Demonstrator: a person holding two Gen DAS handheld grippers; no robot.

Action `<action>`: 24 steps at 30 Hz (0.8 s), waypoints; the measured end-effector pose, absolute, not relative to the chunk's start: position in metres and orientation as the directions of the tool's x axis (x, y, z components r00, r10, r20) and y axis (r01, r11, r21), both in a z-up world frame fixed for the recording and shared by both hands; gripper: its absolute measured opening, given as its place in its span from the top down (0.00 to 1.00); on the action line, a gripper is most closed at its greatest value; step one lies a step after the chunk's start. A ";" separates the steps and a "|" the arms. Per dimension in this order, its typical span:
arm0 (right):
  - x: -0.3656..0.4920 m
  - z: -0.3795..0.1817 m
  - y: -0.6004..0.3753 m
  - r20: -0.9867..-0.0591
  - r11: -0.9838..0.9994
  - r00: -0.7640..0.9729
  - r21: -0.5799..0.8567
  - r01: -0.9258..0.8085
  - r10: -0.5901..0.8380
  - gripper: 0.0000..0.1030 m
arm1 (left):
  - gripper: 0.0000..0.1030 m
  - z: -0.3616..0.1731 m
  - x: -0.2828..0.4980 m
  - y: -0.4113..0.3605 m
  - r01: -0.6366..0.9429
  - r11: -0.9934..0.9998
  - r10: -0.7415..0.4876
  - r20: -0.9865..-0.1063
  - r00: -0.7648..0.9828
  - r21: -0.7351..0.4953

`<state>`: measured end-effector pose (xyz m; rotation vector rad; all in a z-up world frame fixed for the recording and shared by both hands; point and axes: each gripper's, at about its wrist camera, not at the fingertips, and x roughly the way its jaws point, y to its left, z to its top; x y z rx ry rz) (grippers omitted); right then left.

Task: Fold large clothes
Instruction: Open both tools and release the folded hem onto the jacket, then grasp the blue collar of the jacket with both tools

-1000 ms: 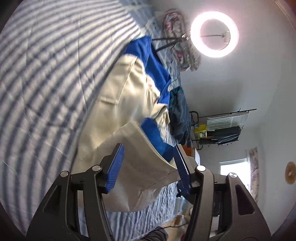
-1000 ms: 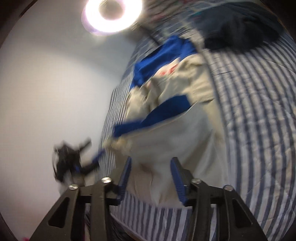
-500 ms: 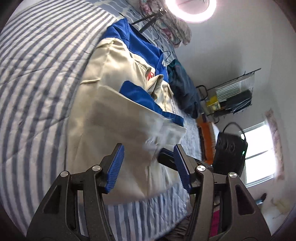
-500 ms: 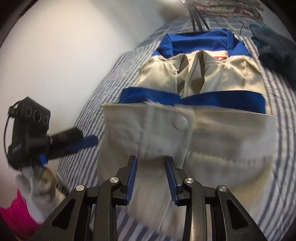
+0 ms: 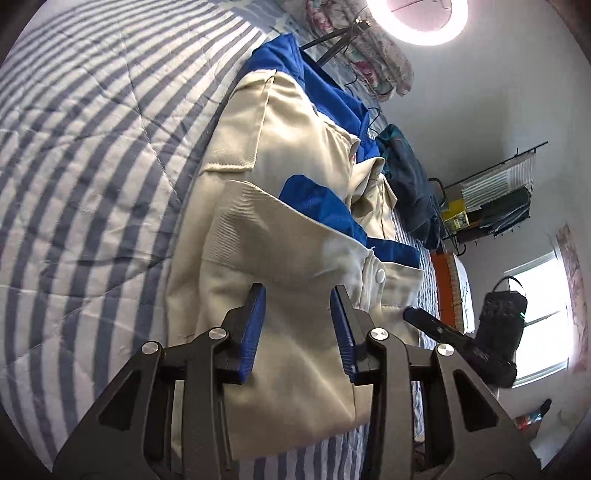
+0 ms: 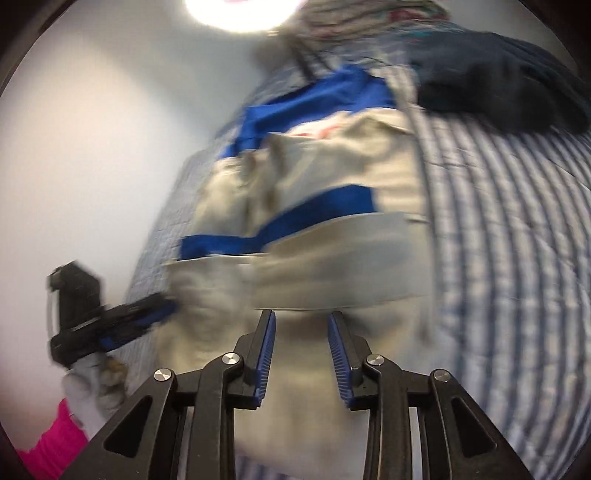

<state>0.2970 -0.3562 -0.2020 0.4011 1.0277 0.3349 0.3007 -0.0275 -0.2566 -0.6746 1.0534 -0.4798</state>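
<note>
A cream jacket with blue lining (image 5: 295, 258) lies on the striped bed, its lower part folded up over the body so a blue band shows along the fold. It also shows, blurred, in the right wrist view (image 6: 332, 266). My left gripper (image 5: 299, 291) is open and empty just above the folded hem. My right gripper (image 6: 301, 317) is open and empty over the near hem. The right gripper's finger tip (image 5: 417, 317) shows at the jacket's right edge in the left wrist view. The left gripper (image 6: 110, 328) shows at the left in the right wrist view.
The blue-and-white striped bedspread (image 5: 92, 166) covers the bed. A dark garment (image 5: 410, 192) lies beyond the jacket, also seen in the right wrist view (image 6: 498, 85). A ring light (image 5: 421, 22) on a tripod stands at the bed's far end. A wire rack (image 5: 495, 195) stands by the wall.
The lower part of the jacket has been folded up and laid down. Both grippers have let go and drawn back toward the near hem; the right wrist view is swinging.
</note>
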 end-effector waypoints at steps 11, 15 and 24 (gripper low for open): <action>0.290 -0.213 -0.355 -0.854 0.955 0.455 0.297 0.028 0.252 0.78 | 0.89 -0.280 0.314 -0.018 -0.022 0.788 -0.549 -0.718 0.428 -0.616; 0.275 -0.183 -0.354 -0.838 0.970 0.504 0.243 -0.002 0.211 0.70 | 0.87 -0.246 0.302 0.008 0.020 0.836 -0.489 -0.726 0.484 -0.549; 0.251 -0.114 -0.356 -0.717 0.961 0.649 0.266 -0.081 0.253 0.63 | 0.80 -0.176 0.291 0.042 0.107 0.820 -0.521 -0.655 0.547 -0.563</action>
